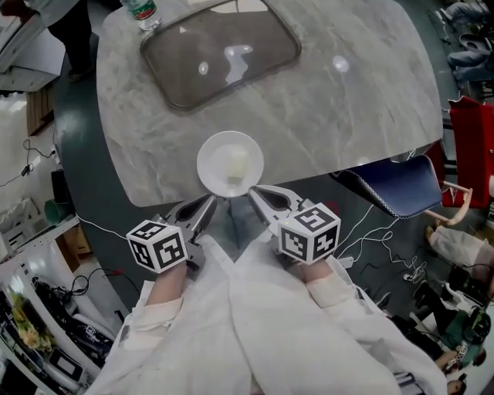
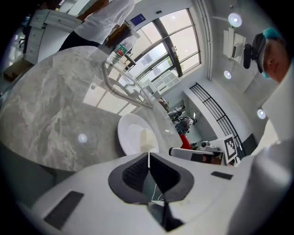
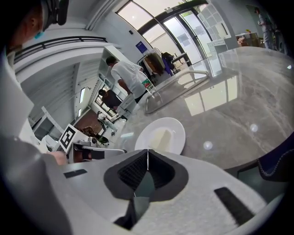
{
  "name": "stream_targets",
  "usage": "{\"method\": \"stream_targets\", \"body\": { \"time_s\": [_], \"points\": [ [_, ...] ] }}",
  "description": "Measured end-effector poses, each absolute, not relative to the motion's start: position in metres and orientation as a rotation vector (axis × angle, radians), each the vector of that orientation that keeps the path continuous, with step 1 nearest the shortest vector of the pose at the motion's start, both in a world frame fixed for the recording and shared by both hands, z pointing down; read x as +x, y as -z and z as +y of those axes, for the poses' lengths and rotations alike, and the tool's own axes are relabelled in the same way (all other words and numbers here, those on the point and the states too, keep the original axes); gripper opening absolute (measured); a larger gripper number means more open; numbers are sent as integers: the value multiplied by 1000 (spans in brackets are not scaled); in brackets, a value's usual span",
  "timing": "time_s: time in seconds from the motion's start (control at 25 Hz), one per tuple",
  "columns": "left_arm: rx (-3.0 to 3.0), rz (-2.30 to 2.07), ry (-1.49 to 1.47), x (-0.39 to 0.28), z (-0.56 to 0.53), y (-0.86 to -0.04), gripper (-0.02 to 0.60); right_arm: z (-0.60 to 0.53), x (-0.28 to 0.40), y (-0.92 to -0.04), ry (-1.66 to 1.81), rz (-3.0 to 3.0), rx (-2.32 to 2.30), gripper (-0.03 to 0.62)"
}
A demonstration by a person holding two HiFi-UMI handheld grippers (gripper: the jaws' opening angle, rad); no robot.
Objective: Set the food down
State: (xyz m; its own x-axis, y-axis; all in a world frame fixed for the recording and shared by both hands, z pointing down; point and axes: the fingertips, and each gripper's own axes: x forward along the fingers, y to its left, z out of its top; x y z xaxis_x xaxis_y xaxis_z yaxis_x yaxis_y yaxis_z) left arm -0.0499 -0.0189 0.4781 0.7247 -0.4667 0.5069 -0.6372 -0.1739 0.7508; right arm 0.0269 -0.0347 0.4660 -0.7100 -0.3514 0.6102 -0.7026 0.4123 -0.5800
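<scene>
Two grippers are hovering mid-frame under my control: left gripper and right gripper, fingers pressed together, empty, just below the plate holding the food block on the table.

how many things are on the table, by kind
plate: 1
food piece: 1
tray: 1
bottle: 1
total: 4

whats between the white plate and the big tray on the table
Nothing. In the head view, the stretch of marble table between the plate and the tray is bare, with only light glints on it.
</scene>
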Motion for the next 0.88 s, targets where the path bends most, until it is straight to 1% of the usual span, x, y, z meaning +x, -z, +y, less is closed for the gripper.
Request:
{"method": "stream_targets", "body": {
  "time_s": [0.88],
  "points": [
    [1712,-905,-153,-64,-28,-500,21,-42,43,-493,-1382,-2152,994,3]
  ]
}}
